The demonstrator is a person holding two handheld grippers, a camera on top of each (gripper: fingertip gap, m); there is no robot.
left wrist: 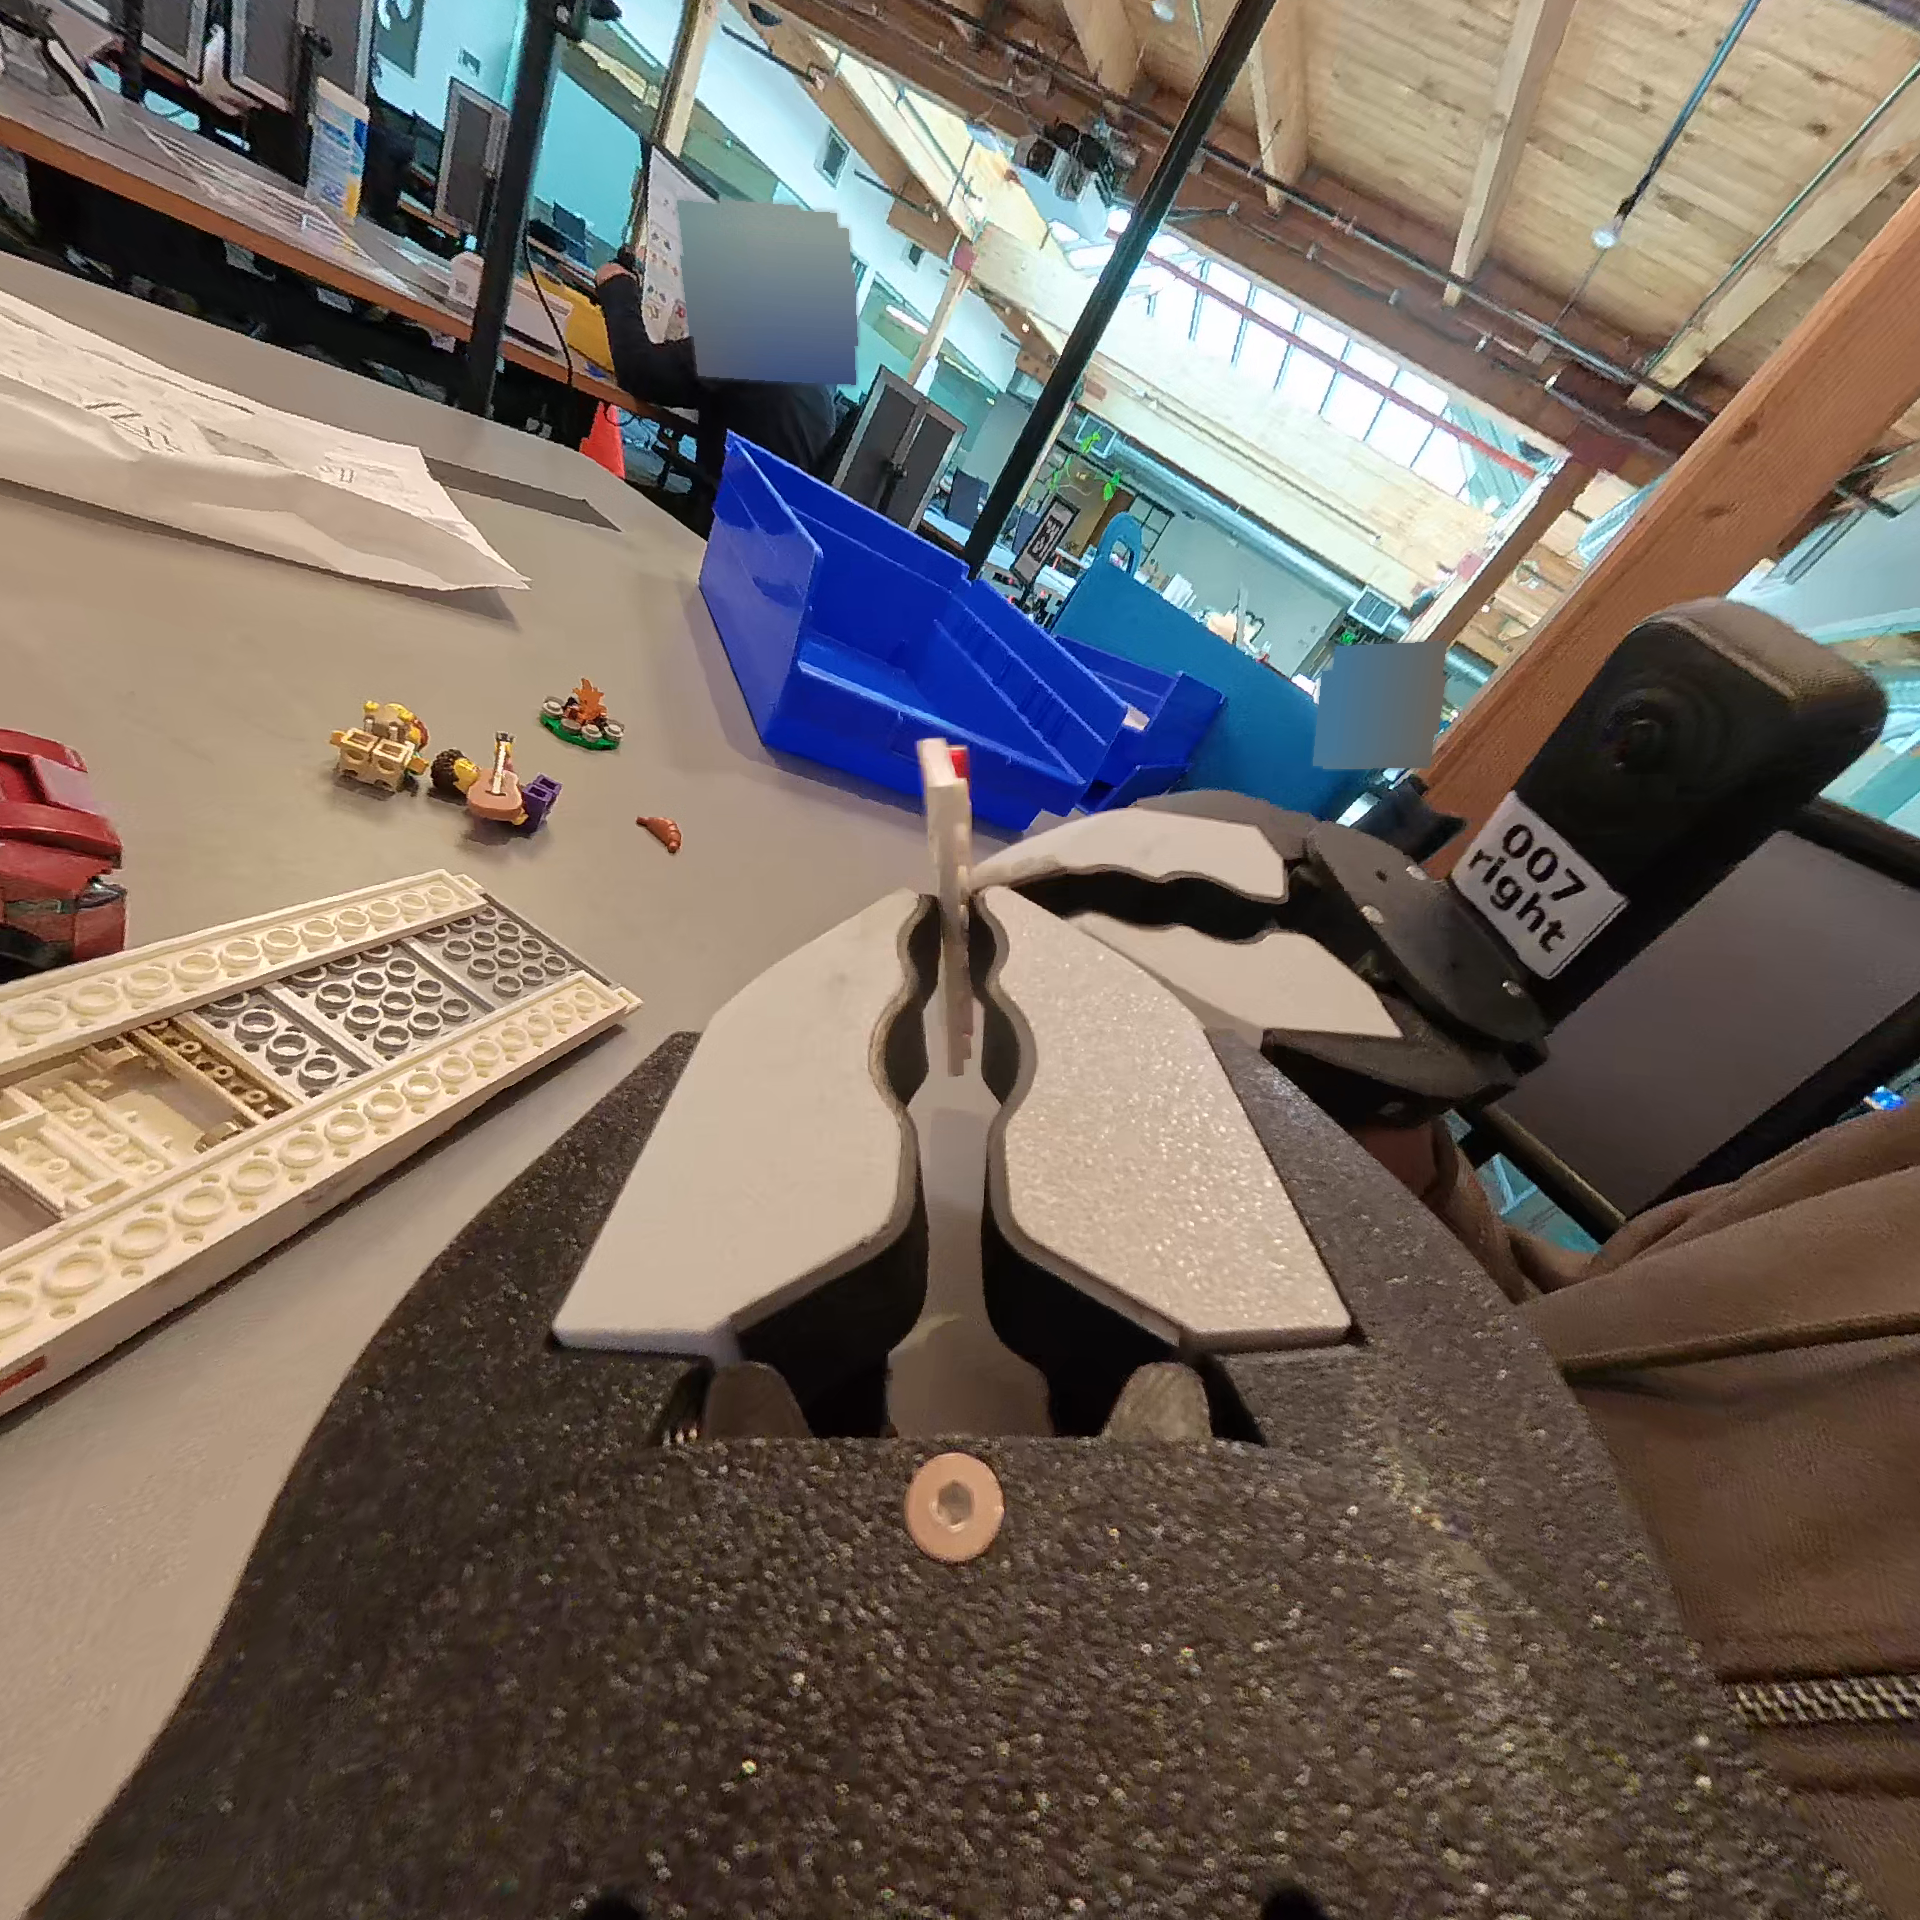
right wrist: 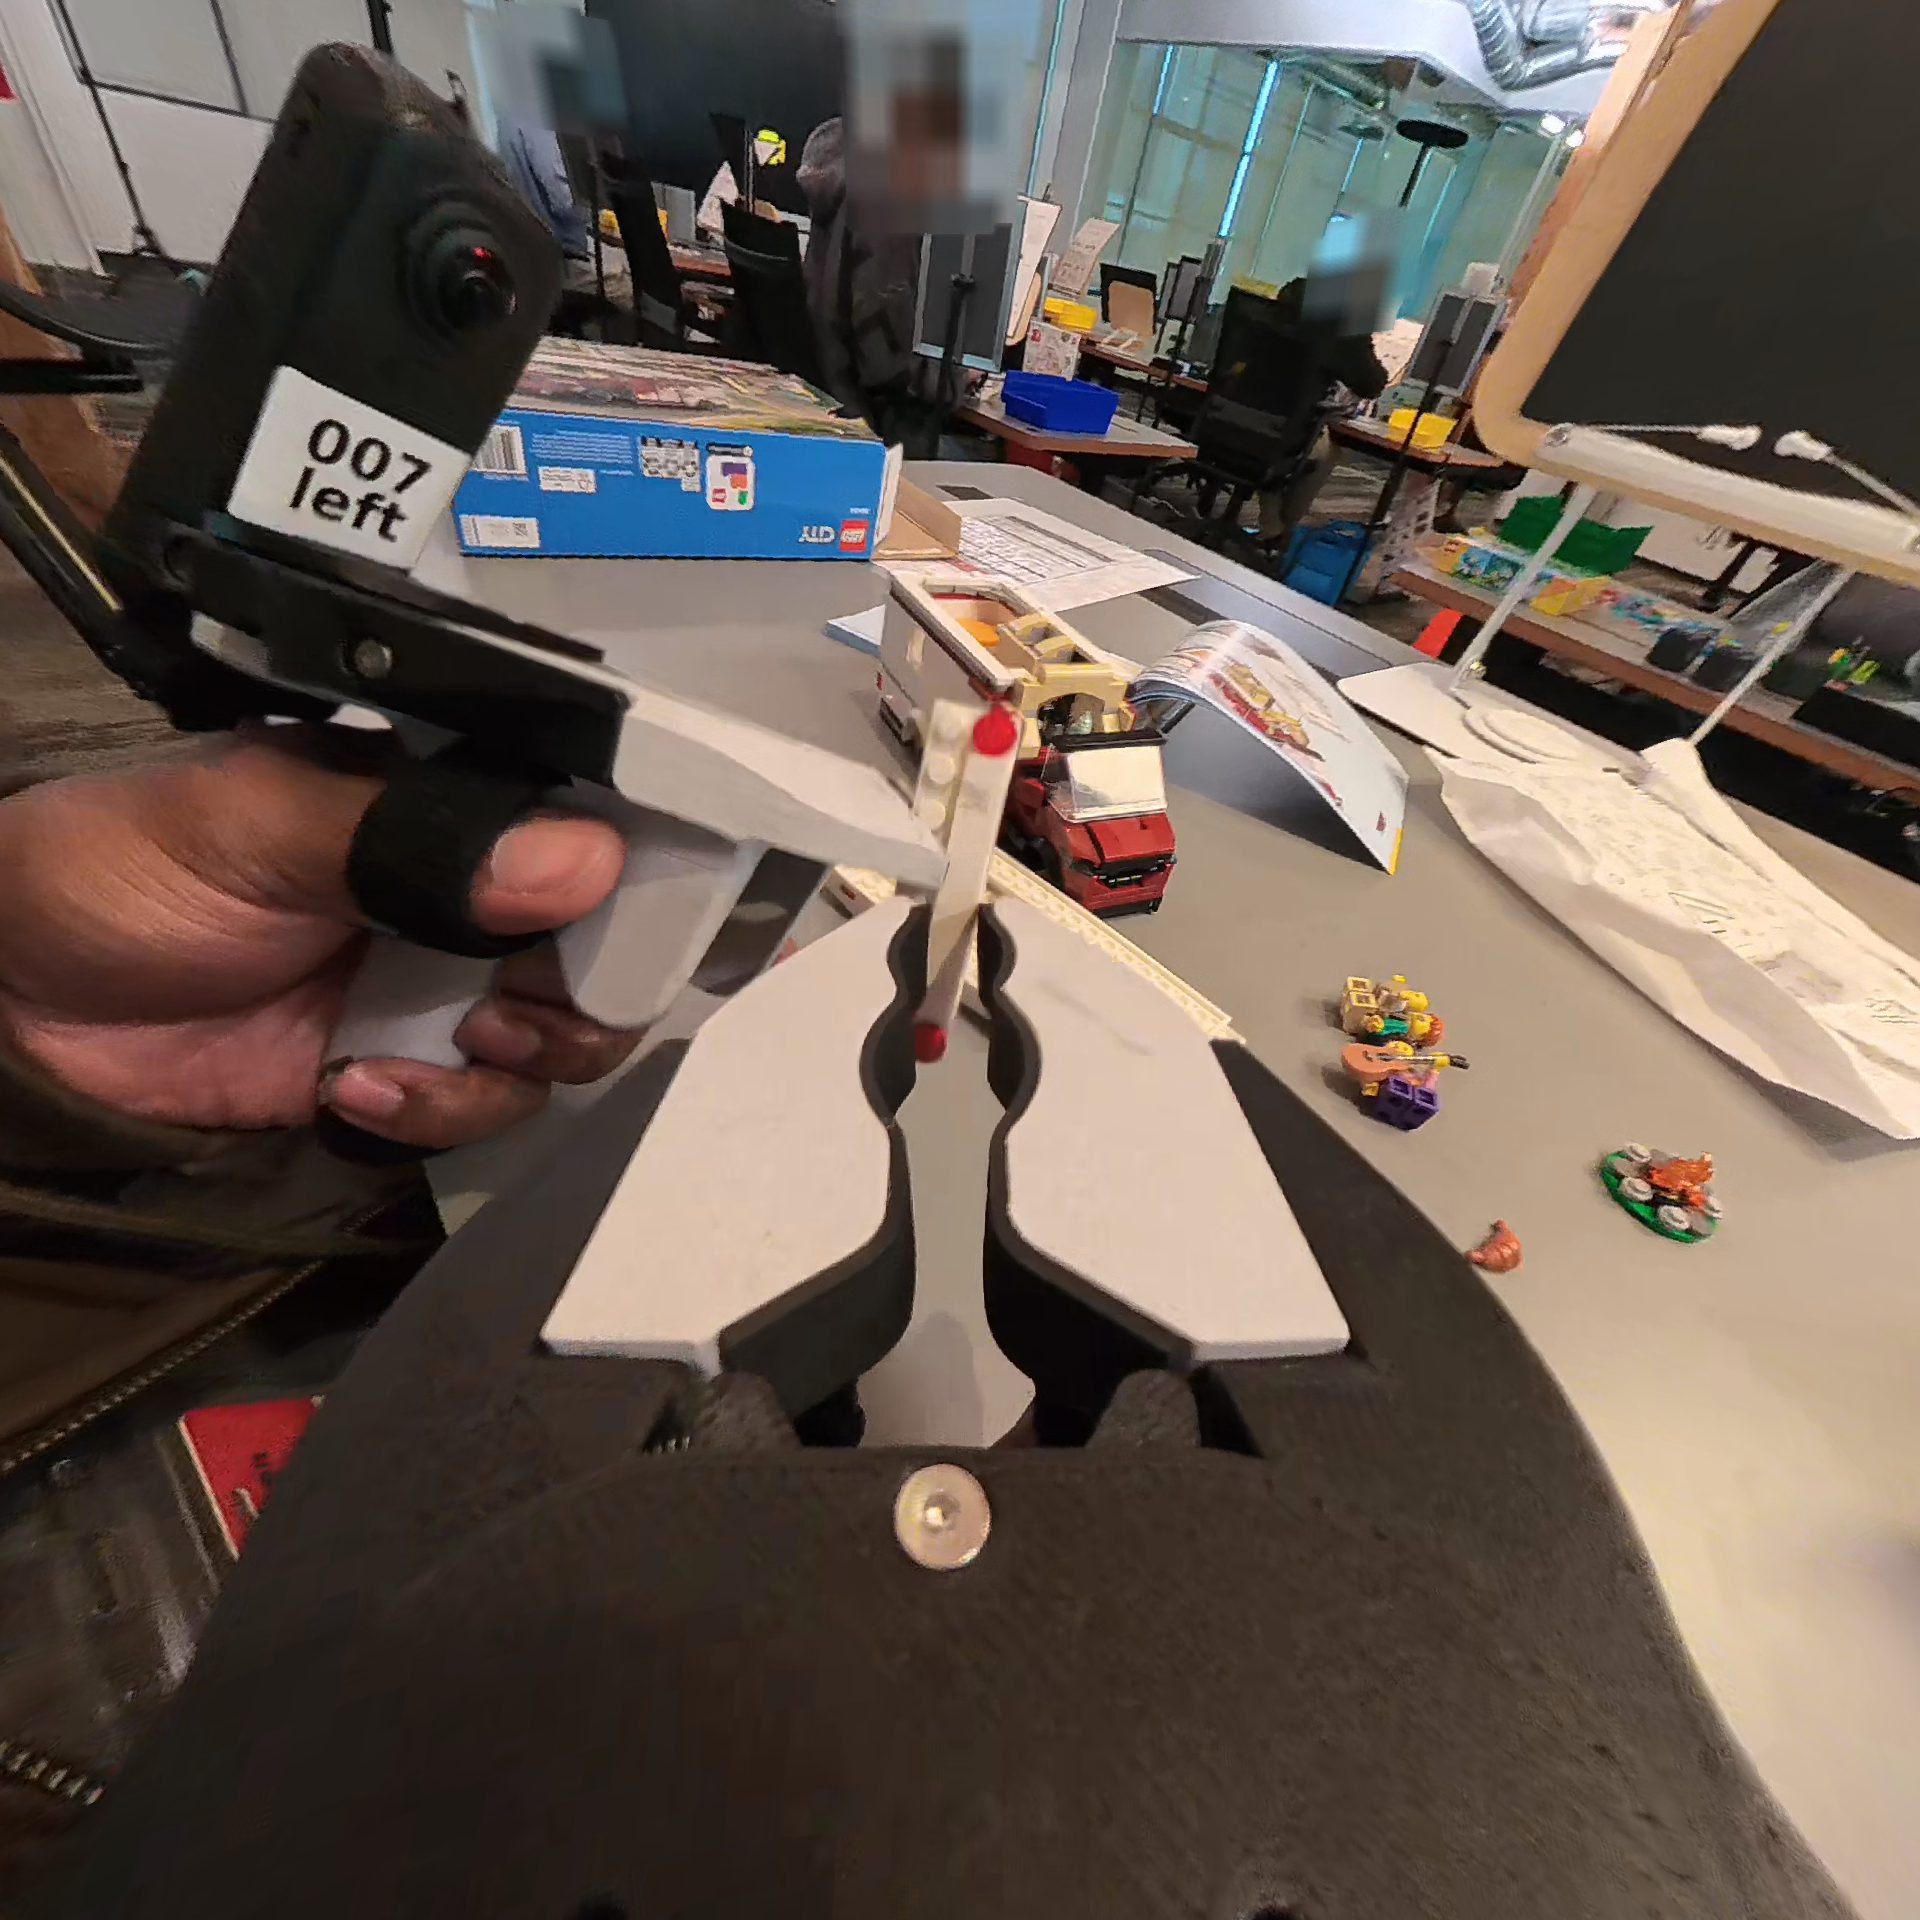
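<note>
A thin white plate piece (left wrist: 951, 831) with small red round bits stands upright above the grey table (left wrist: 260, 665). My left gripper (left wrist: 956, 920) is shut on its lower part, pads against its two faces. My right gripper (left wrist: 982, 883) comes in from the right and its tips meet the same piece. In the right wrist view the white piece (right wrist: 971, 821) passes between my right gripper's tips (right wrist: 951, 925), which are closed on it. The left gripper (right wrist: 930, 847) clamps it from the left, held by a hand (right wrist: 260, 935).
A large white and grey studded plate (left wrist: 312, 1039) lies at the left. A red toy vehicle (right wrist: 1091, 831), small figures (left wrist: 457, 769), a green campfire piece (left wrist: 582, 717) and a brown croissant piece (left wrist: 660, 831) sit on the table. A blue bin (left wrist: 904, 665), papers (left wrist: 208, 468), a booklet (right wrist: 1278, 717) and a blue box (right wrist: 665, 478) lie farther off. My two grippers' fingertips are within a few centimetres of each other. From either gripper's tips it is about 15 centimetres to the red toy vehicle (right wrist: 1091, 831).
</note>
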